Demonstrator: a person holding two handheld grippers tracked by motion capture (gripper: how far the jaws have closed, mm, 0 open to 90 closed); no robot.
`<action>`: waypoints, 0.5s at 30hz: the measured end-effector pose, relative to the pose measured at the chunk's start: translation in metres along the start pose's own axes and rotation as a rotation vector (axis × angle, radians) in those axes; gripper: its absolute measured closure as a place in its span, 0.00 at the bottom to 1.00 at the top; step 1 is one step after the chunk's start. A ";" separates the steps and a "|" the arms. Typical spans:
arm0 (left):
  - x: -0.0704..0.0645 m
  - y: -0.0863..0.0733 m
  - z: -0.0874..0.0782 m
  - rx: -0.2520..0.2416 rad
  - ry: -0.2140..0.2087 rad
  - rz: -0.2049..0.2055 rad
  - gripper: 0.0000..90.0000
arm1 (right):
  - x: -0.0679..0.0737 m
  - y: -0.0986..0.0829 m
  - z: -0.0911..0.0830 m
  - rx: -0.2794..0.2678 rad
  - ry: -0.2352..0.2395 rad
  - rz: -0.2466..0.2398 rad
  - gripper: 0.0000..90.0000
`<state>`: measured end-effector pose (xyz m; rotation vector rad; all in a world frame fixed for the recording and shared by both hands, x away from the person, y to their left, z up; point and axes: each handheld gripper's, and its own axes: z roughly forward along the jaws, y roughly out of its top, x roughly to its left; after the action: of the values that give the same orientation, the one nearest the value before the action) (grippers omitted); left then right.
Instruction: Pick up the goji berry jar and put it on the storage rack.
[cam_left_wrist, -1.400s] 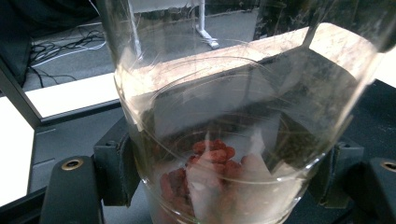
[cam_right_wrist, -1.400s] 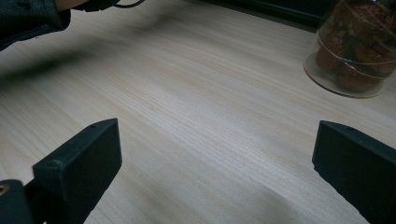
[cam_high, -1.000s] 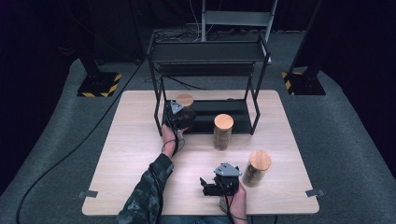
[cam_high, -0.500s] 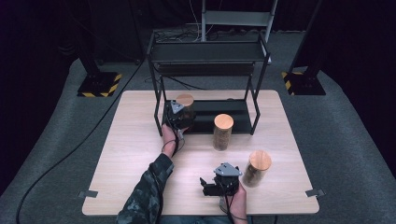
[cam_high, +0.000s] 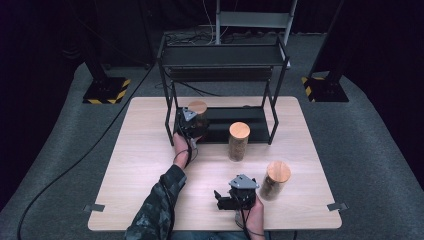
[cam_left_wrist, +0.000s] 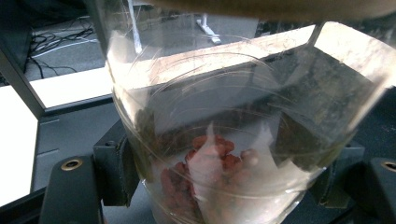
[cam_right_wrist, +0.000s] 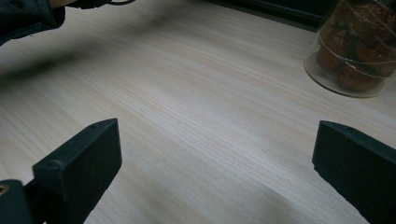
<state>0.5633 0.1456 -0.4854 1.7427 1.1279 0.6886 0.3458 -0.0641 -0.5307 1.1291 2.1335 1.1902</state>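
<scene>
Bright table, dark surroundings, soft close-ups

Overhead light brightens the table (cam_high: 150, 165) while the room from 9 through 12 to 3 o'clock falls black. The clear jar (cam_left_wrist: 224, 140) smears with glare and blur up close; the black jaws are out of focus at 7 and 5 o'clock.

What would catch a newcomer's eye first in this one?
Three clear jars with wooden lids stand out. The left gripper is shut on one jar at the black rack's lower shelf. A second jar stands mid-table, and a third jar sits beside the open right gripper near the front edge.
</scene>
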 end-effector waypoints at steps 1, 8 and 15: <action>0.000 0.001 0.000 0.007 -0.004 -0.005 0.27 | 0.000 0.000 0.000 0.000 0.000 0.000 0.01; 0.002 0.009 -0.006 0.073 -0.032 -0.027 0.08 | 0.000 0.000 0.000 0.001 0.000 0.000 0.01; -0.003 0.009 -0.013 0.162 -0.067 0.027 0.00 | 0.000 0.000 0.000 0.002 -0.001 0.001 0.01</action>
<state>0.5550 0.1463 -0.4721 1.9061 1.1421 0.5645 0.3458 -0.0639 -0.5307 1.1307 2.1342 1.1883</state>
